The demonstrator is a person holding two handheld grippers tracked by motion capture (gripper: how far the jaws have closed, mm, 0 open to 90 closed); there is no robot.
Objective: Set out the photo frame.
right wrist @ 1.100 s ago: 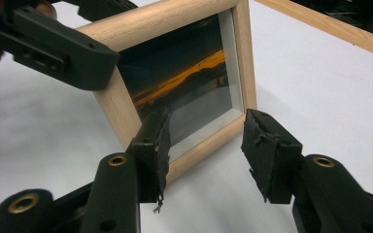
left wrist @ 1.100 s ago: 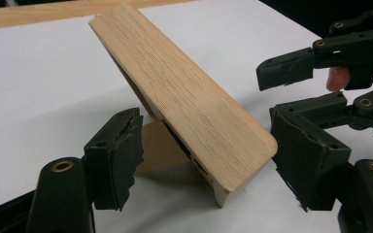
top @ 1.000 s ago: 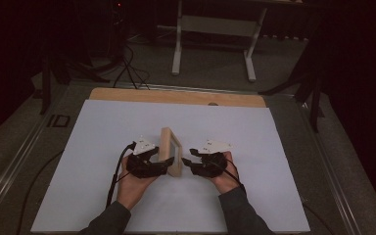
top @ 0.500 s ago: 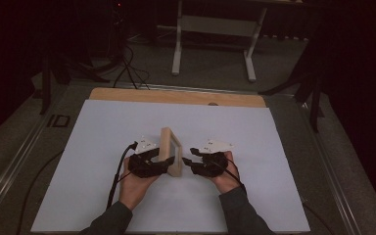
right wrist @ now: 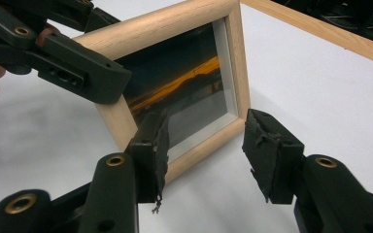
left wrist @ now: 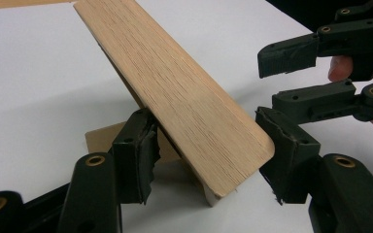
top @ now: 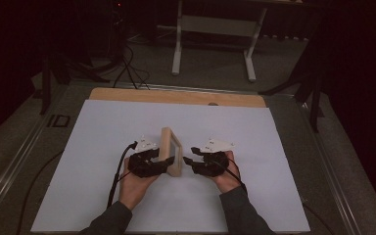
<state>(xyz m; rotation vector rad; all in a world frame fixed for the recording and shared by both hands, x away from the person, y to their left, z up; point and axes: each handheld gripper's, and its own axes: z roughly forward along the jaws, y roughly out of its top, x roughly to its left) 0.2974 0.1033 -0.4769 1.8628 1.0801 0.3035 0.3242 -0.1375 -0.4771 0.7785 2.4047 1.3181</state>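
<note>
Wooden picture frame point(right wrist: 184, 82) standing tilted on white table surface point(right wrist: 320, 87) just ahead of right gripper point(right wrist: 206, 155), jaws apart with near corner just beyond them, left gripper point(right wrist: 53, 58) at frame's far left edge, dark orange-streaked picture behind glass

We are looking at a pale wooden picture frame point(right wrist: 233, 73) with fine straight grain, holding a dark picture crossed by an orange streak inside a white inner border. We are seeing black grippers, left point(top: 157, 164) and right point(top: 191, 161), working over a white table surface point(top: 274, 147) edged in tan wood.
</note>
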